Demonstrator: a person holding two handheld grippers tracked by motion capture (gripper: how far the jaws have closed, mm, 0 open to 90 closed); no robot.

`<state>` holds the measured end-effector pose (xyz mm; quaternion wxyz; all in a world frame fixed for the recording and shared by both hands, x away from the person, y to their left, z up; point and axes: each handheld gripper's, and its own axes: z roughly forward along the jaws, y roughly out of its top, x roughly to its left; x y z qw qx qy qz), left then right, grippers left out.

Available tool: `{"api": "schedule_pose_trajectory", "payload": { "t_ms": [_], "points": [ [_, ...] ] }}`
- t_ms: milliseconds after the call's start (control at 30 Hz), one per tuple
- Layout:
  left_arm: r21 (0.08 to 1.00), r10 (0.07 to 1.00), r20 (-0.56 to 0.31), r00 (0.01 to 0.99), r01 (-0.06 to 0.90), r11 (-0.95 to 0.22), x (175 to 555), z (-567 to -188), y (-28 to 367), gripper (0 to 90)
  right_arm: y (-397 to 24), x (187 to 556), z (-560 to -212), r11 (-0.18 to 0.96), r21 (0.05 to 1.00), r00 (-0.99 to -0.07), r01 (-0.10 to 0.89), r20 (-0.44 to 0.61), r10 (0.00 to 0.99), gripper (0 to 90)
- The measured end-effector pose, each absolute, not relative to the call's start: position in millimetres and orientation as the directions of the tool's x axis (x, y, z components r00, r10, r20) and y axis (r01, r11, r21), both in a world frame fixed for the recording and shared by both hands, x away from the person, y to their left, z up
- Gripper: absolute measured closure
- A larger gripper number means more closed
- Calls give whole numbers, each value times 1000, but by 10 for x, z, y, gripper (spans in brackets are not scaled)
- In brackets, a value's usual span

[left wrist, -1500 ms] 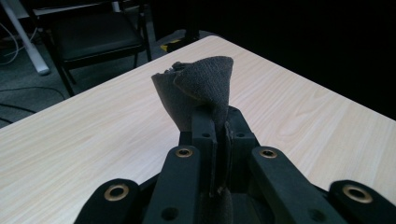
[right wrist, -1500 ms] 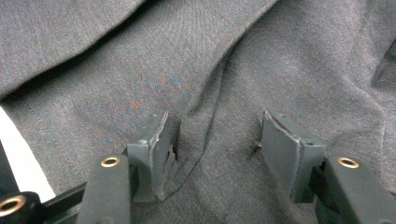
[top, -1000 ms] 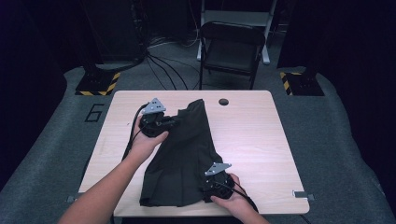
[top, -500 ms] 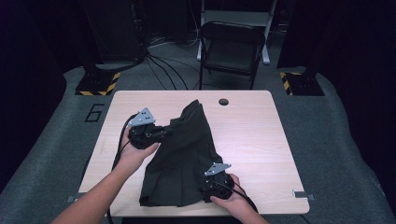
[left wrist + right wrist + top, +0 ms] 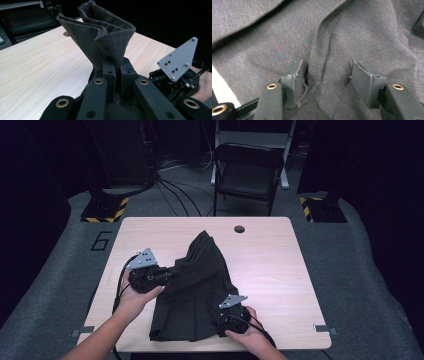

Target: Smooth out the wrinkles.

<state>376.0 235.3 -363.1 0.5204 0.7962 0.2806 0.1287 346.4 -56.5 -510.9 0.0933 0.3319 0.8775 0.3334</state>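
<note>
A dark grey garment (image 5: 200, 285) lies crumpled on the wooden table (image 5: 280, 260). My left gripper (image 5: 172, 272) is at the garment's left side, shut on a bunched fold. In the left gripper view the fold (image 5: 100, 37) rises in pleats out of the closed jaws of the left gripper (image 5: 115, 66). My right gripper (image 5: 223, 320) rests on the garment's near right corner. Its jaws stand apart in the right gripper view, with the cloth (image 5: 287, 30) and a raised seam lying between the pads of the right gripper (image 5: 327, 75).
A round hole (image 5: 239, 229) sits near the table's far edge. A black folding chair (image 5: 247, 170) stands behind the table, with cables and yellow-black striped bases (image 5: 105, 210) on the floor. Bare wood lies to the right of the garment.
My left gripper has moved left and nearer to the person, dragging its fold of cloth along. The right gripper has stayed put on the garment's corner.
</note>
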Motion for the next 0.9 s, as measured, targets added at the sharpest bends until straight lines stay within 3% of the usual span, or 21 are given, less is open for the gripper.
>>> {"api": "schedule_pose_trajectory", "payload": {
  "t_ms": [900],
  "points": [
    [867,580,-208,788,423,-263,3254,-4269,2644,852,-572,3463,-5109,553,647,-761,525,67,645,427]
  ]
}}
